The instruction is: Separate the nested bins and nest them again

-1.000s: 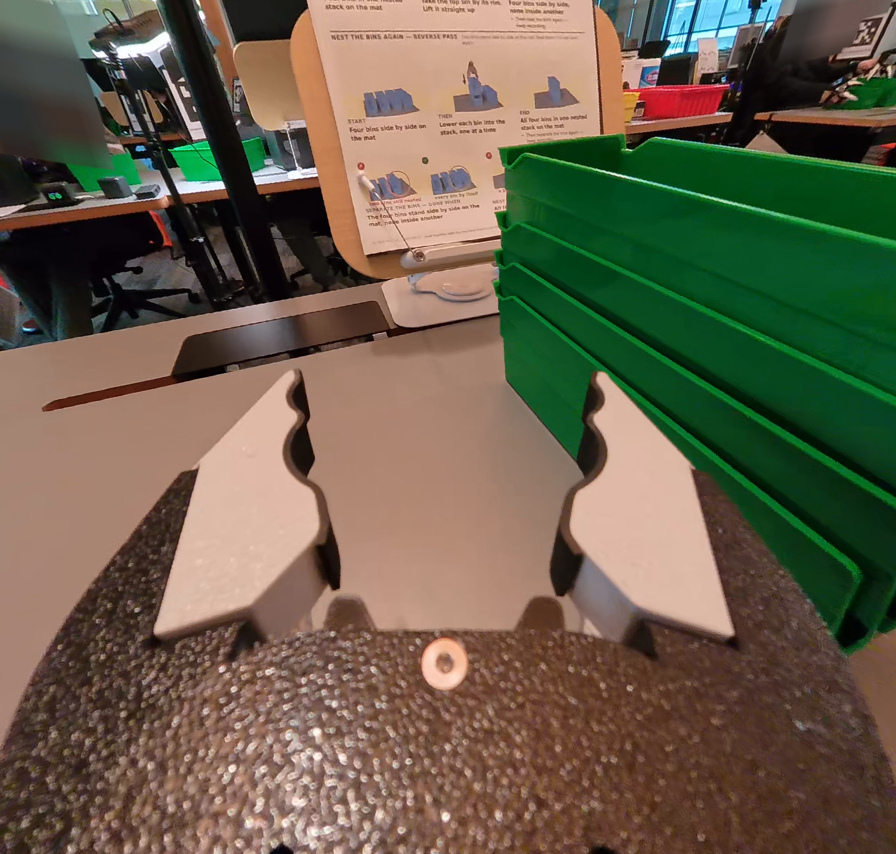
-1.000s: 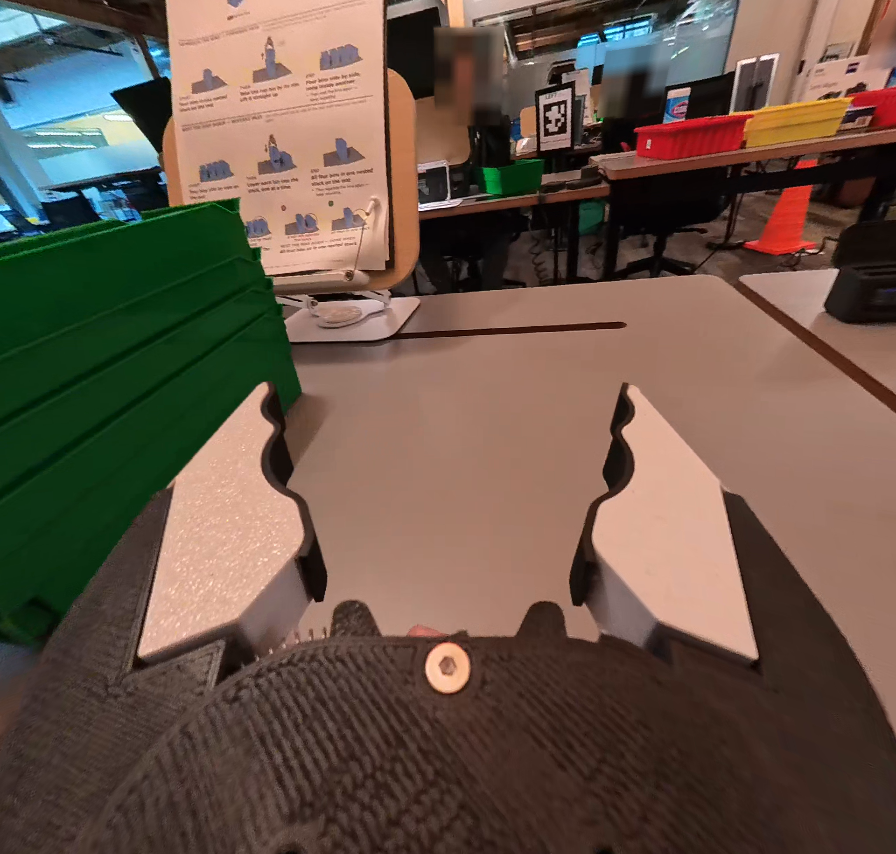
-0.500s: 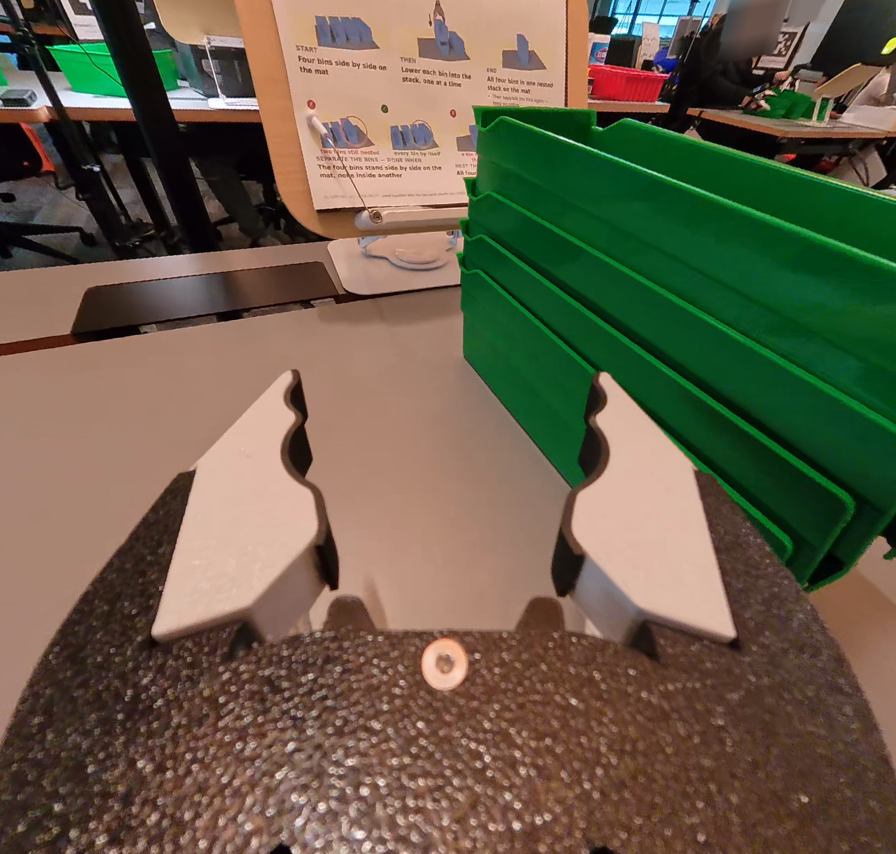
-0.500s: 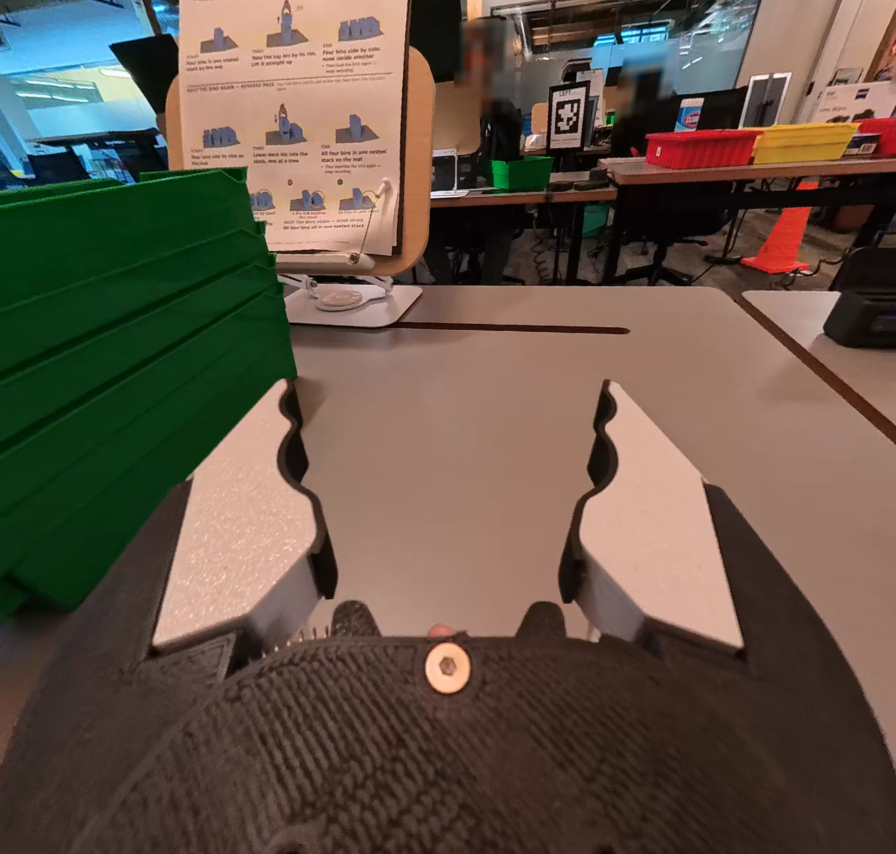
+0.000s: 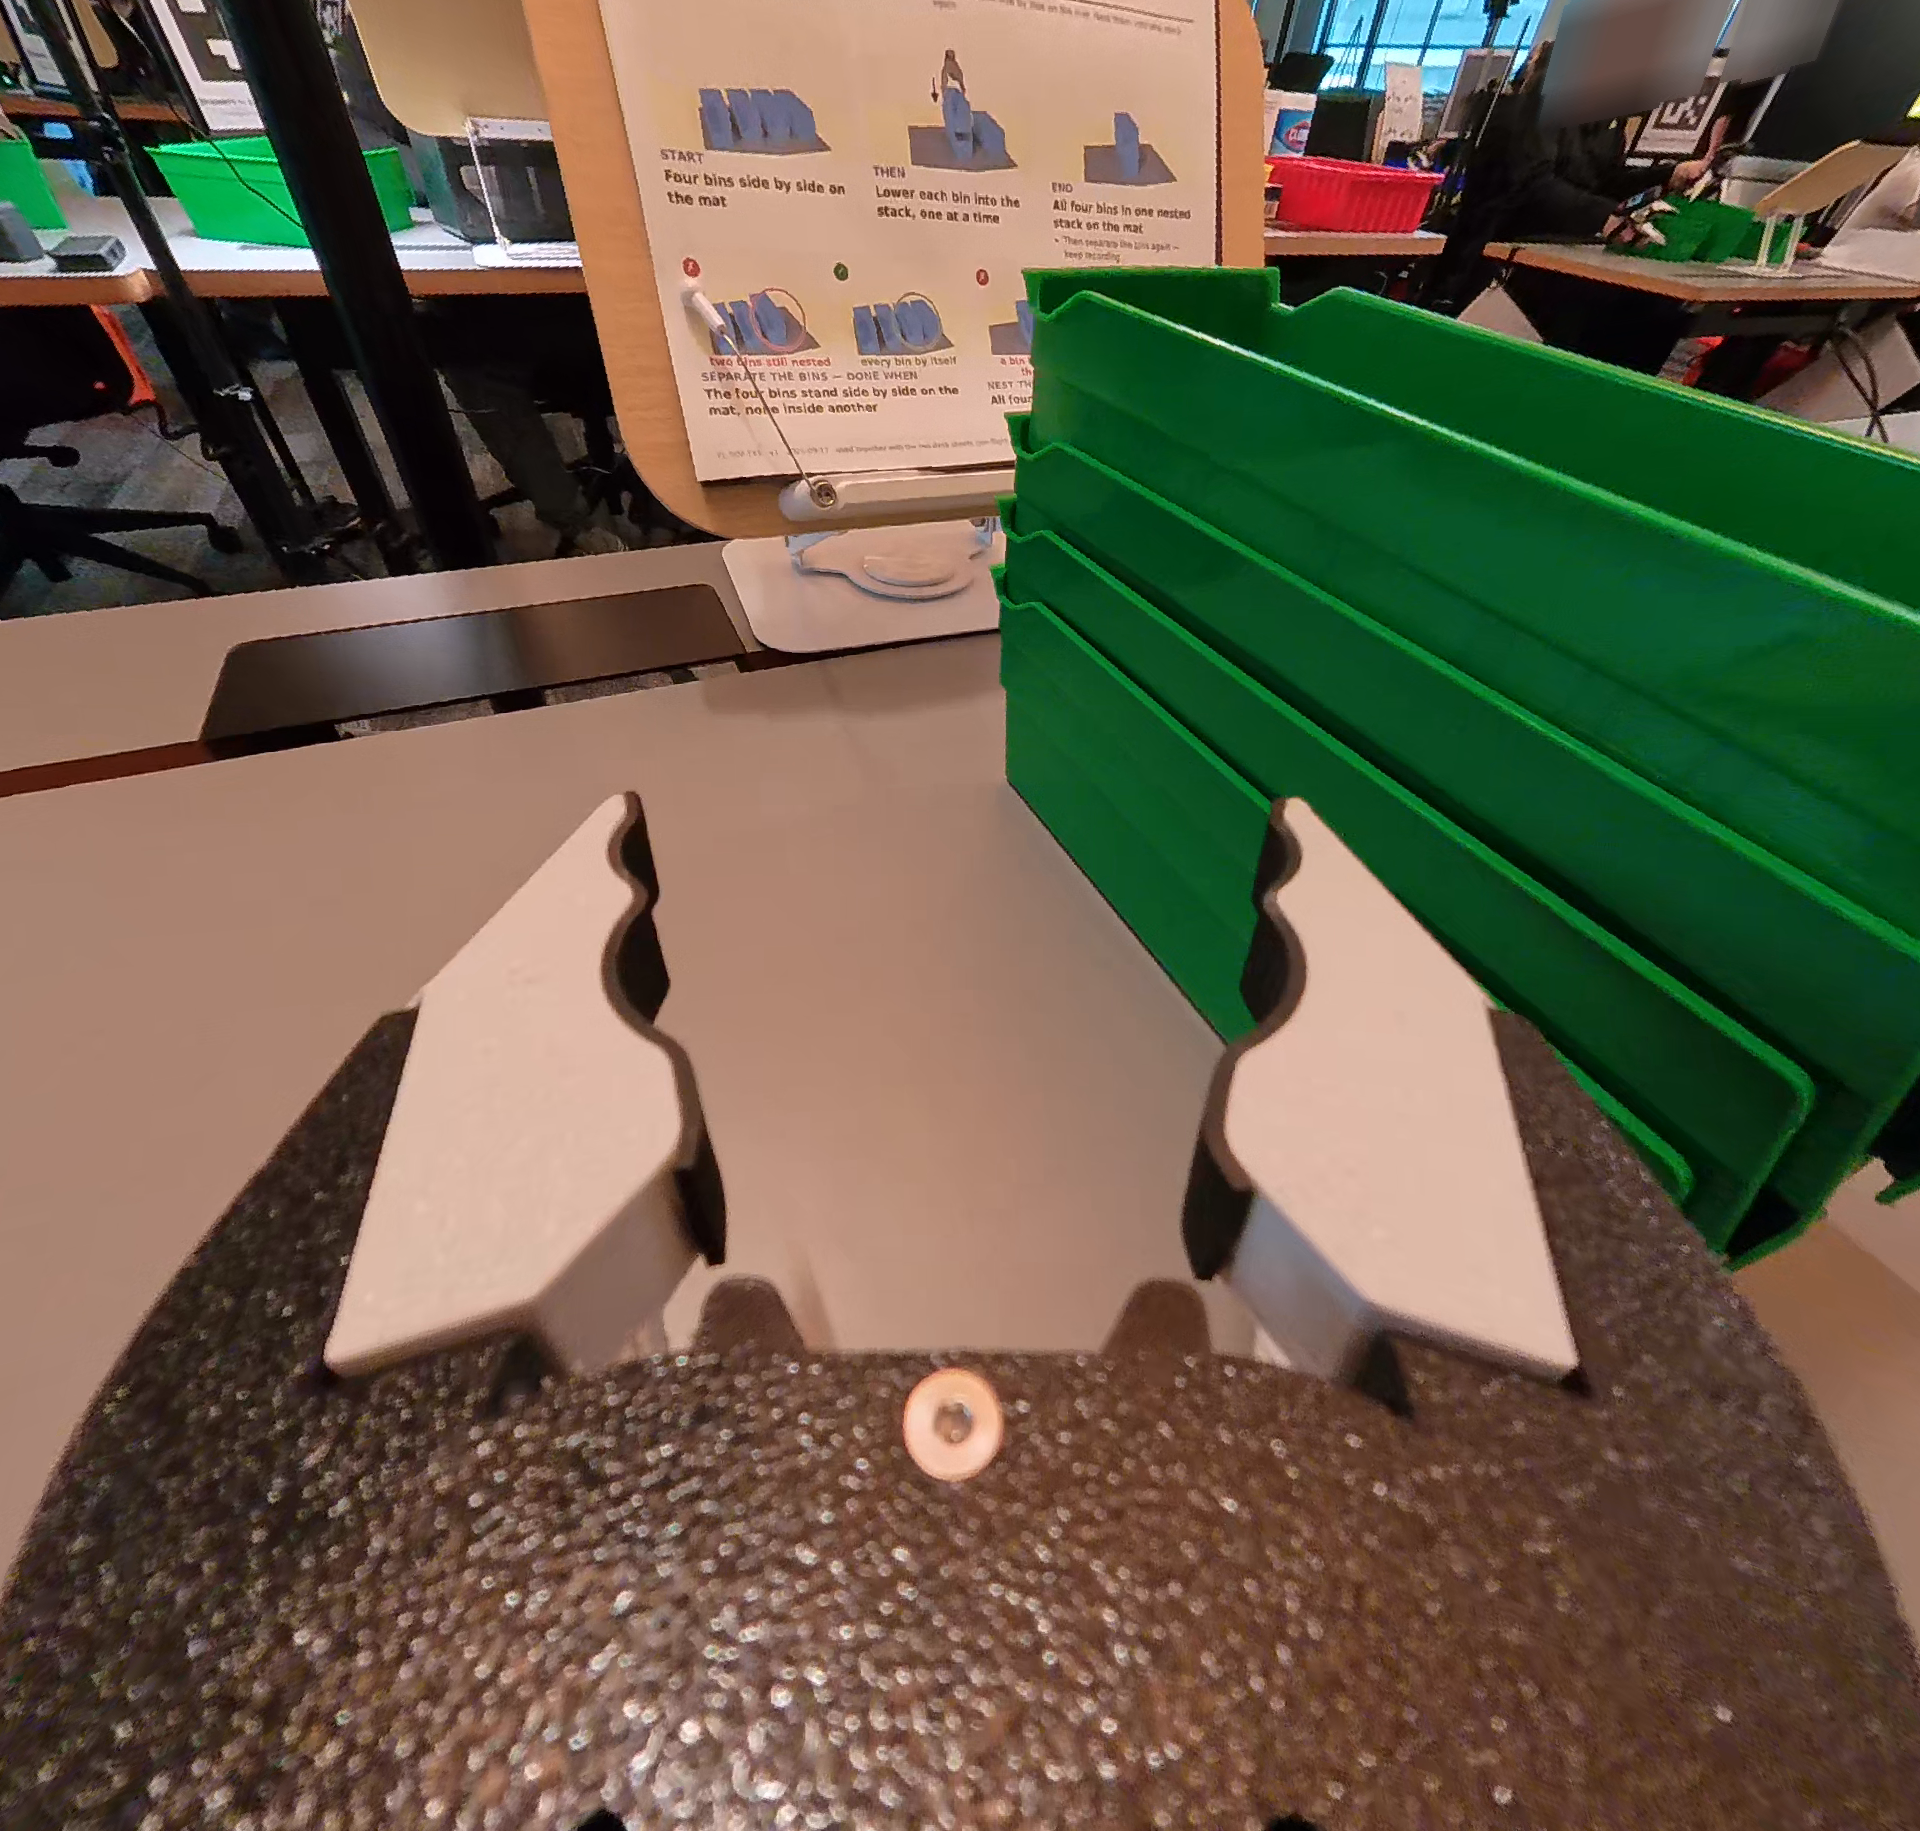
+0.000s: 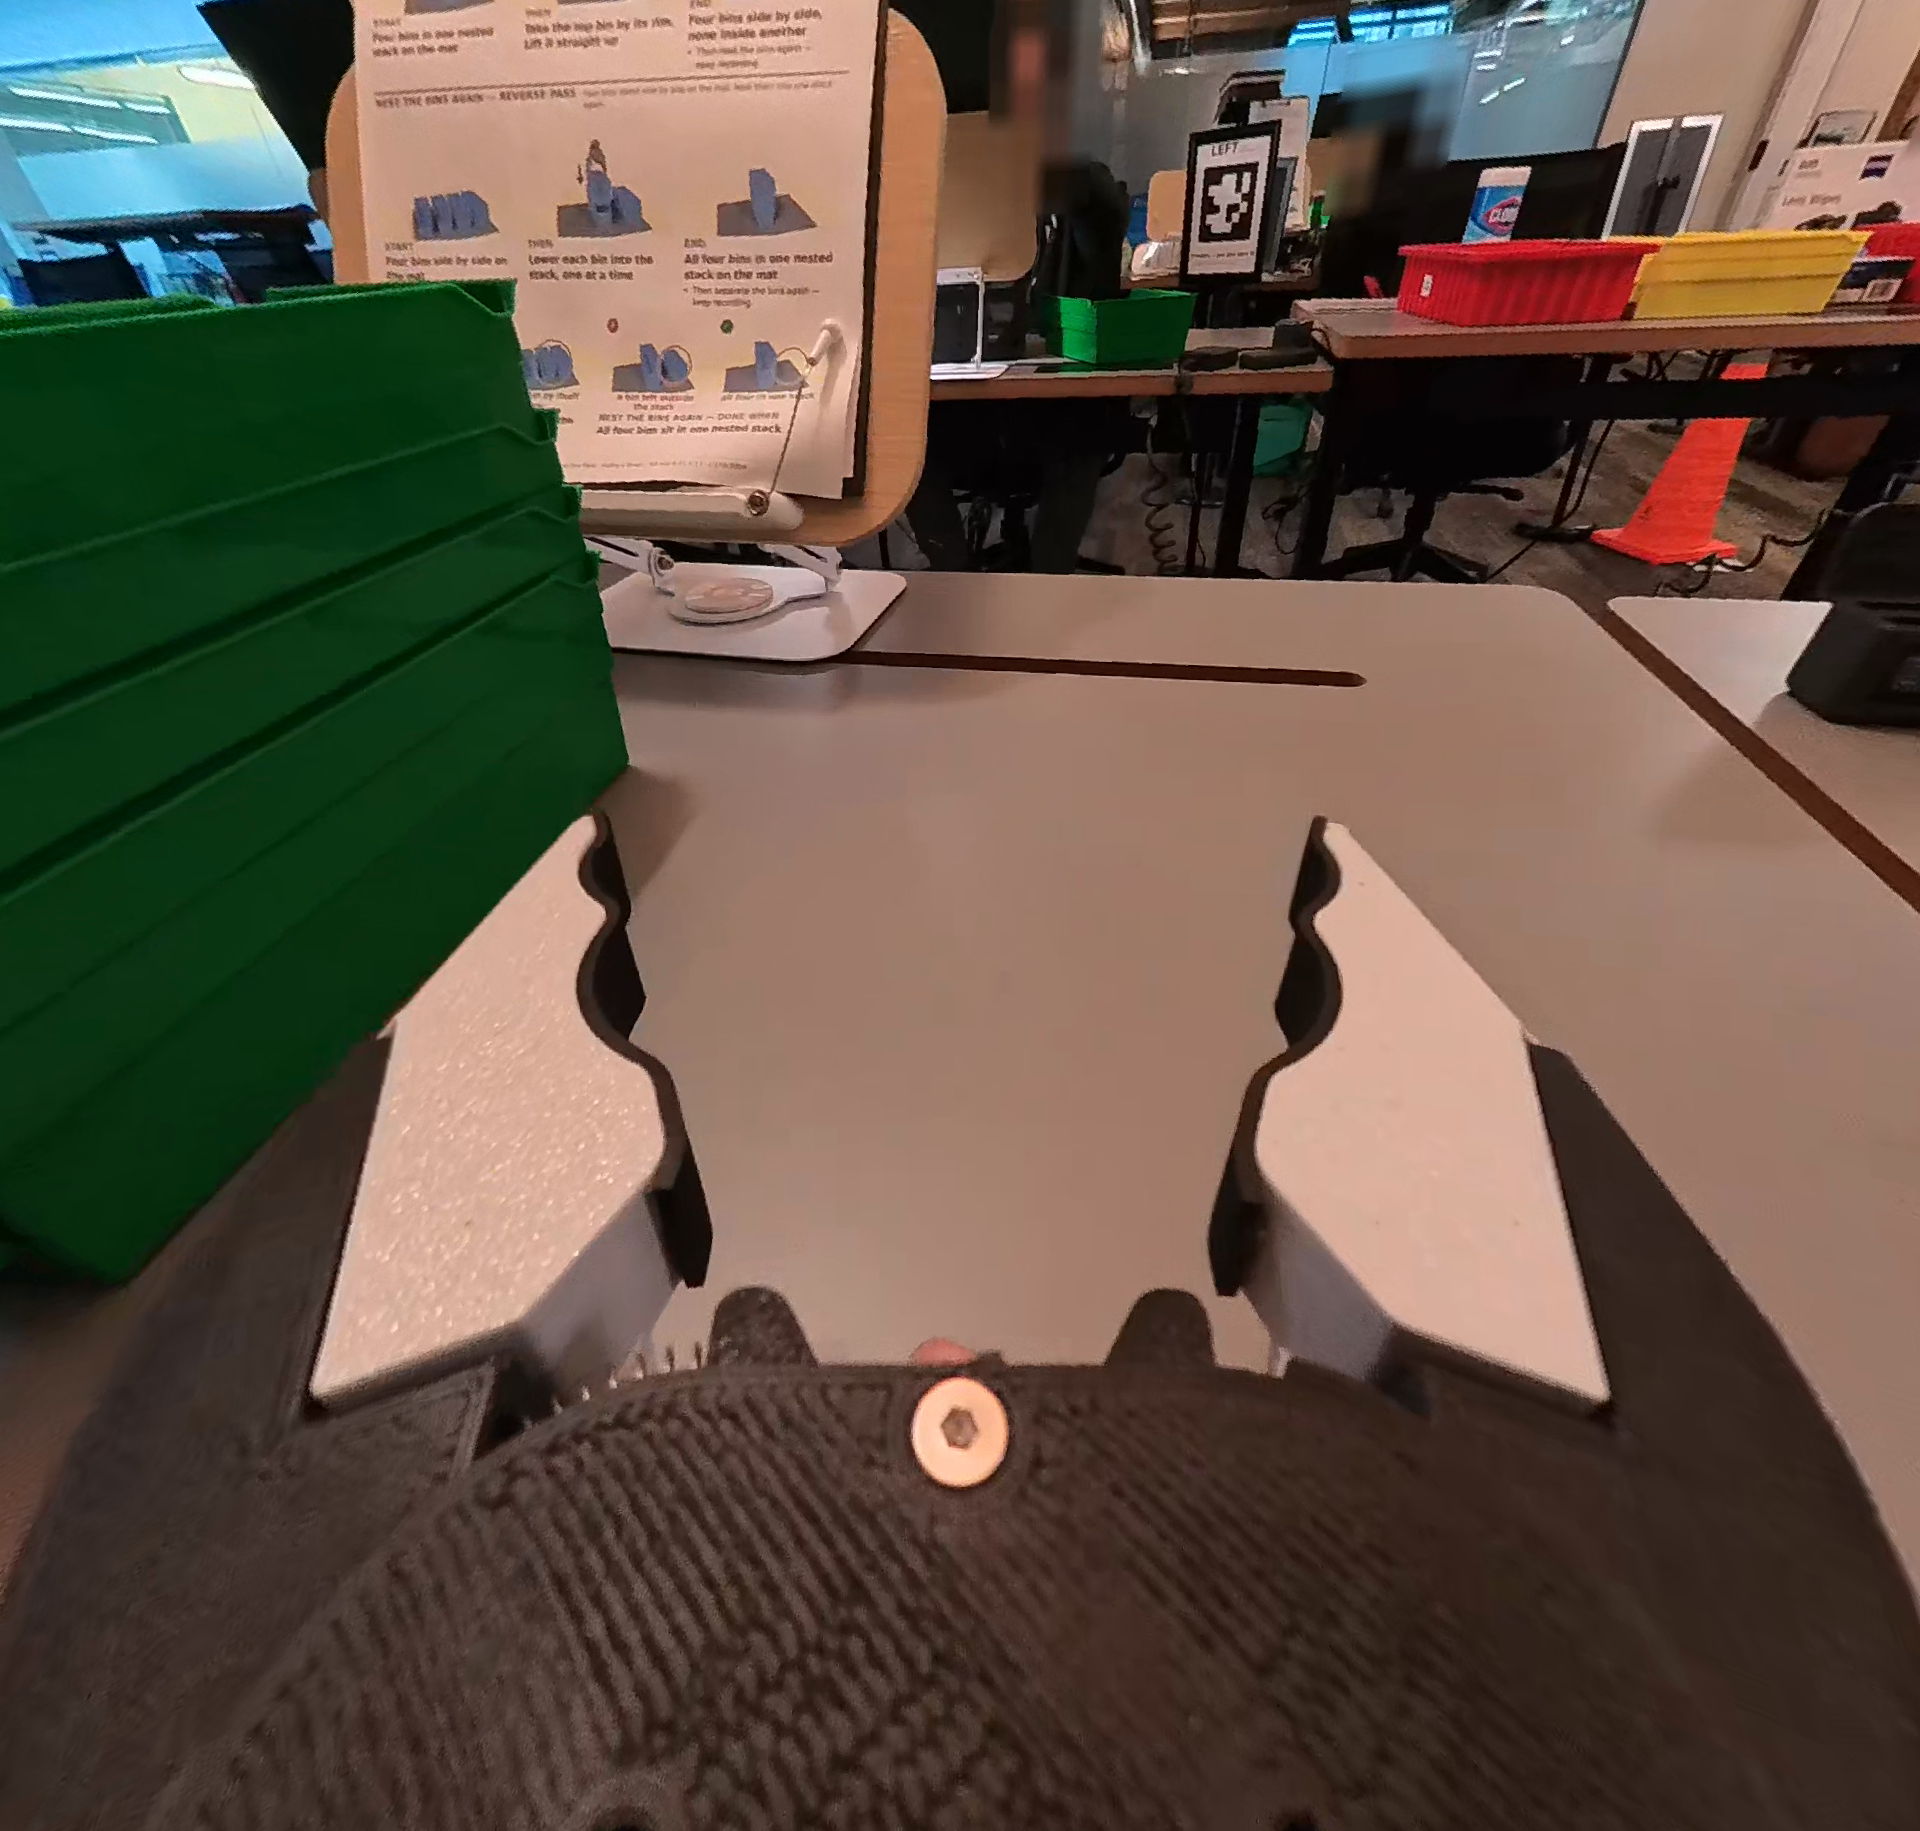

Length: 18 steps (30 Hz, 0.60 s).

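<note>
The nested stack of green plastic bins (image 5: pixel 1455 701) stands on the flat grey worktop (image 5: pixel 312 950), its stepped rims showing that the bins sit one inside another; in the left wrist view it fills the 2 o'clock side, and in the right wrist view the same stack (image 6: pixel 260 690) lies at 9 o'clock. The left tool (image 5: pixel 951 846), with pale grey fingers on a speckled black body, is spread wide and holds nothing, its own right finger close beside the stack's lower wall, though contact cannot be told. The right tool (image 6: pixel 961 846) is likewise released and empty over bare worktop (image 6: pixel 1039 846), its own left finger just beside the stack. Behind the bins, at 12 o'clock in both views, a printed instruction sheet (image 5: pixel 914 192) is mounted on a rounded wooden board on a white base. A dark narrow slot (image 6: pixel 1101 672) runs across the worktop at 12 o'clock in the right wrist view. Farther off stand red and yellow bins (image 6: pixel 1621 275) on another table and an orange cone (image 6: pixel 1683 493) on the floor at 2 o'clock.
</note>
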Tool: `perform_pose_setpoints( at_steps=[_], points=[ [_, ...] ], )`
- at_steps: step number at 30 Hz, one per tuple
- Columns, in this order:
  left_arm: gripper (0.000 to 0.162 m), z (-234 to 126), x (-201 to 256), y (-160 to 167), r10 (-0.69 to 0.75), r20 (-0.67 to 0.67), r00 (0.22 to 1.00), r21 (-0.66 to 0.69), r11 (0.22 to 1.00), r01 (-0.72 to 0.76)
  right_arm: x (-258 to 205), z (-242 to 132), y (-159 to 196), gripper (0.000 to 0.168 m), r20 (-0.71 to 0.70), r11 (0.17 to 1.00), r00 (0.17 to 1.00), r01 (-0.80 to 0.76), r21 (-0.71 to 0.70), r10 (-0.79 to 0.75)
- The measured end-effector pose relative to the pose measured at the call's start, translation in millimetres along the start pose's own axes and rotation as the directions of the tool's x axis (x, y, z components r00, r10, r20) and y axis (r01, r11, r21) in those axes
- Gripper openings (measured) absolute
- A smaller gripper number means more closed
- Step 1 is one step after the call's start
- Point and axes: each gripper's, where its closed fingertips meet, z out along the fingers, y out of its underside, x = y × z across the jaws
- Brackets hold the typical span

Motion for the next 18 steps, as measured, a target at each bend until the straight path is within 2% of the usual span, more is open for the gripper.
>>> perform_pose_setpoints(
  at_steps=[6, 12, 18],
  points=[
    [0.113, -1, 5, -1, 0.024, -0.010, 1.000, -0.007, 1.000, -0.024, 12, -2, -4, 0.140, -0.062, 1.000, 0.998, -0.013, 0.014, 0.014],
    [0.113, 2, 7, 5, 0.039, -0.011, 0.999, -0.040, 0.998, -0.039, 7, 3, 6, 0.152, -0.044, 0.999, 0.999, -0.030, -0.031, 0.029],
    [0.113, 3, 5, 7, 0.026, -0.005, 1.000, -0.042, 0.999, -0.026, 12, 3, 8, 0.157, -0.081, 0.999, 0.997, 0.011, -0.044, -0.015]
  ],
)
